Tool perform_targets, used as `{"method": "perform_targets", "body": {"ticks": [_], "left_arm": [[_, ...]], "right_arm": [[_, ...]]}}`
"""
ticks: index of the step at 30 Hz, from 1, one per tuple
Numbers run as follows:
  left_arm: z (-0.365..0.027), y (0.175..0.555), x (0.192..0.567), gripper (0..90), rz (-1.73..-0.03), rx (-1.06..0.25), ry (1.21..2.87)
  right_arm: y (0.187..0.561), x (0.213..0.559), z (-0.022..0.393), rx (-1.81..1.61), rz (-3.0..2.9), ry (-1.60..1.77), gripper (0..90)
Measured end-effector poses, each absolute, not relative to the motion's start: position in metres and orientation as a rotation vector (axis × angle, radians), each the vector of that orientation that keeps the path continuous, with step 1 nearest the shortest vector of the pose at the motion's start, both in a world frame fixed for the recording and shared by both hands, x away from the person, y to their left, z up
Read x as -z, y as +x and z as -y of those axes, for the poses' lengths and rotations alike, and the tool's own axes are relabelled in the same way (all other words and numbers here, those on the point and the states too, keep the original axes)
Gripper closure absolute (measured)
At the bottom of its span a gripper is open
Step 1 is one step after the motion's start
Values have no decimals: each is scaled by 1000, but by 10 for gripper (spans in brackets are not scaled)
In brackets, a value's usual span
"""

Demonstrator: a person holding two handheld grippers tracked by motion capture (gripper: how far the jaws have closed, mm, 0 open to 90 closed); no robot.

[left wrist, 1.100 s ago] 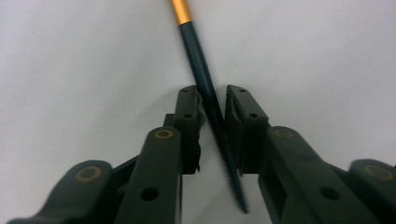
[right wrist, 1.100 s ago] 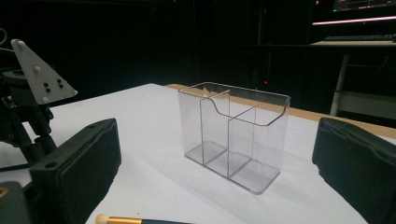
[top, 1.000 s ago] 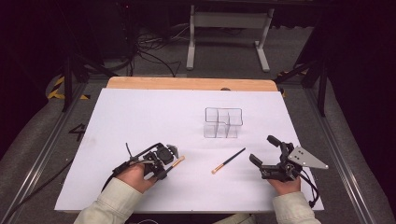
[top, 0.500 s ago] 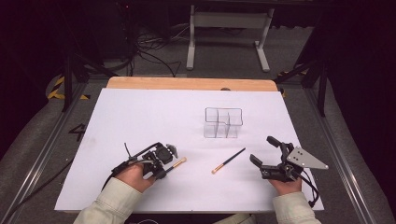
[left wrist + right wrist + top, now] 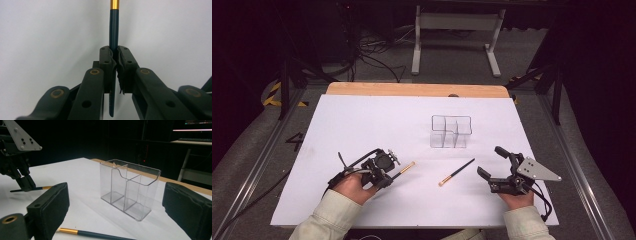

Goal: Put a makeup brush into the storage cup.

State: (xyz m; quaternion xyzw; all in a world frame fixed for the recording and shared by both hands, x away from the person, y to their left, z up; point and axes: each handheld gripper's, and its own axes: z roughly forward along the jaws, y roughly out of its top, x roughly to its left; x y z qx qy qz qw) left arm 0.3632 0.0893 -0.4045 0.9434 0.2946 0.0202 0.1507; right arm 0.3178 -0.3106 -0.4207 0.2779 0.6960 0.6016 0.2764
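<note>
White worktop, with clear divided holder standing empty right of centre. Right claw gaping wide, gripping nothing, low at near right. Left claw clamped tight on dark gold-tipped pencil, seemingly just above sheet. Second pencil lying flat between claws.

Tabletop: holds all items listed.
Clear divided holder: right of centre, towards the far edge, upright, nothing in its compartments.
Loose pencil: lying flat before the holder, near it but apart, between the two grippers.
Left gripper: near left, clamped on a second pencil, which points right.
Right gripper: near right, just right of the loose pencil, jaws apart, facing the holder.
</note>
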Motion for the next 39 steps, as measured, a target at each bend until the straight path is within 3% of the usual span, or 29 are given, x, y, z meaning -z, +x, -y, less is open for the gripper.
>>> {"method": "perform_targets", "body": {"ticks": [4,8,19,33,39], "left_arm": [[-91,362,399,828,-822,-60,2664],[-95,359,395,827,-727,-160,2596],[-103,357,389,827,-600,-175,2406],[-120,358,387,828,-453,-32,2056],[-124,357,390,828,-393,-34,1981]], "right_arm": [[318,420,310,-1623,-1873,745,81],[317,418,308,-1616,-1895,736,106],[314,408,297,-1619,-1948,666,161],[314,398,283,-1677,-1995,636,188],[314,396,281,-1701,-2001,632,190]]}}
